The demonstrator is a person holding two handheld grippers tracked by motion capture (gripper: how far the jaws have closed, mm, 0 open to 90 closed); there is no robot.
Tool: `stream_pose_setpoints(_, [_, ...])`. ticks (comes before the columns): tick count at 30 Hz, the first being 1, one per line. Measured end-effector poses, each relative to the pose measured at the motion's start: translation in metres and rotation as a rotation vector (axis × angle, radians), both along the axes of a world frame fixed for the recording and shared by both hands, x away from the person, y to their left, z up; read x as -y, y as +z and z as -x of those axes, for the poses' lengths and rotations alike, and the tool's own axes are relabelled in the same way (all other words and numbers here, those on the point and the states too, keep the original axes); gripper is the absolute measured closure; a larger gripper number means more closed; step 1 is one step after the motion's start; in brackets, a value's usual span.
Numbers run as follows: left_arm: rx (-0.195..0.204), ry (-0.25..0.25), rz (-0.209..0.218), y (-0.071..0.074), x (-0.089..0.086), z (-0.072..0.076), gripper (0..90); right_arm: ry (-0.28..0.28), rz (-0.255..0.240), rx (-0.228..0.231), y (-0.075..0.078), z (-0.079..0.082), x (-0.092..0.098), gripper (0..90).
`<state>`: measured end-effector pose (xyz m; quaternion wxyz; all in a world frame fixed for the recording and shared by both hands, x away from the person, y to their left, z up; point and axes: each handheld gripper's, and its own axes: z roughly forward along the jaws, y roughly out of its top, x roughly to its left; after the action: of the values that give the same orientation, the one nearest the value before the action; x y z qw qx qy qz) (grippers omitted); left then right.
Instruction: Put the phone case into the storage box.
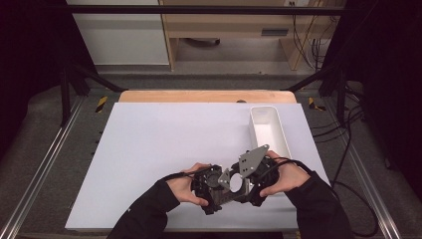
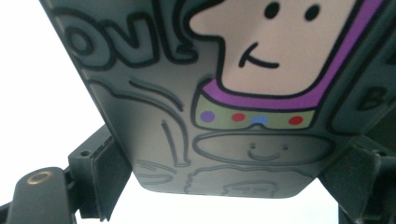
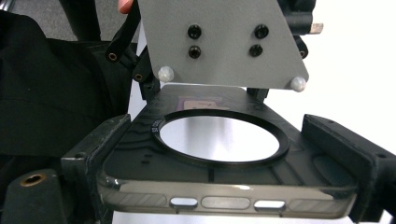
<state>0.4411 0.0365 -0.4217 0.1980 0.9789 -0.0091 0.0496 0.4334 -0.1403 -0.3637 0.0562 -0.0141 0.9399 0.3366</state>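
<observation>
**Cartoon phone case held between both grippers**

Near the white tray (image 1: 271, 130), just in front of it, the phone case (image 3: 224, 168) sits clamped across the right gripper (image 3: 224, 186). The left gripper (image 2: 224, 186) brackets the case's other end; whether its pads press cannot be told. Printed cartoon lettering reads partly "ov!".

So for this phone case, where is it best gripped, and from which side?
Grip the phone case across its width, on the two long side walls near one short end, coming in along its length. It is flat and thin with a ring cutout in the middle, so the walls look like the firm part. The right gripper straddles it that way.
</observation>
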Motion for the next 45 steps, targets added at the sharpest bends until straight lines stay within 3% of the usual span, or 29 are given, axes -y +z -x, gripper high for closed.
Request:
stream_pose_setpoints(5, [-0.005,0.009,0.017,0.001,-0.001,0.000,11.5,-0.014,-0.011,0.002,0.001,-0.001,0.001,10.8])
stream_pose_setpoints(11, [-0.002,0.020,0.038,0.002,-0.005,-0.001,11.5,-0.020,-0.004,-0.002,-0.001,0.000,-0.001,3.9])
stream_pose_setpoints(26, [-0.002,0.080,0.121,-0.001,-0.028,-0.001,11.4,-0.075,-0.197,0.022,0.014,0.001,0.018,1.2])
stream_pose_setpoints(38, [0.010,0.131,0.293,-0.003,-0.049,0.001,11.3,-0.116,-0.280,0.028,0.003,0.004,0.033,1.5])
stream_pose_setpoints(45, [-0.011,0.146,0.373,-0.008,-0.057,0.006,11.3,-0.127,-0.319,0.021,-0.005,0.007,0.036,1.8])
